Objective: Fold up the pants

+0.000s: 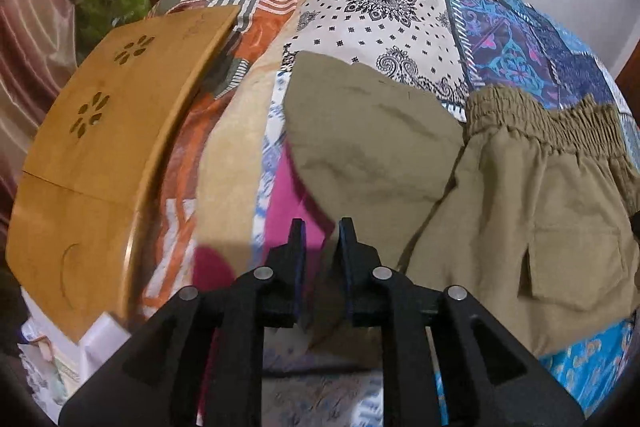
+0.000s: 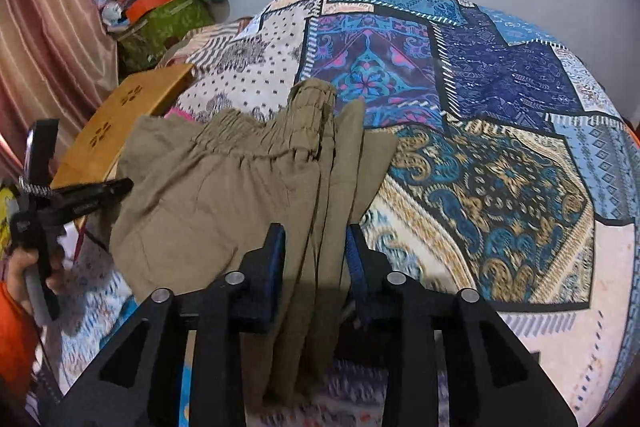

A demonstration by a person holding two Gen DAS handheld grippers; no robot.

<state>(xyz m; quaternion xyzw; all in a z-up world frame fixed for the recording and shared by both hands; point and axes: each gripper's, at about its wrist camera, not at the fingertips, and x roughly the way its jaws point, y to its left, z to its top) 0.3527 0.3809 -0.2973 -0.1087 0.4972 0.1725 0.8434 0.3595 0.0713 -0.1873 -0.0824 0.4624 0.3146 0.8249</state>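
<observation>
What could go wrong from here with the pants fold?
1. The right gripper jaws straddle several stacked layers of the pants; an uneven bite could let inner layers slip, skewing the fold.
2. The left gripper has fabric between its jaws near a fold edge; a shallow hold might drop it.
3. The wooden tray lies close; dragged fabric may snag it.

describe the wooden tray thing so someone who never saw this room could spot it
Start from the bed's patchwork bedspread. At its left edge, beside the khaki pants, lies a flat honey-coloured wooden lap table. Flower-shaped cutouts mark it out from the fabrics around it.
</observation>
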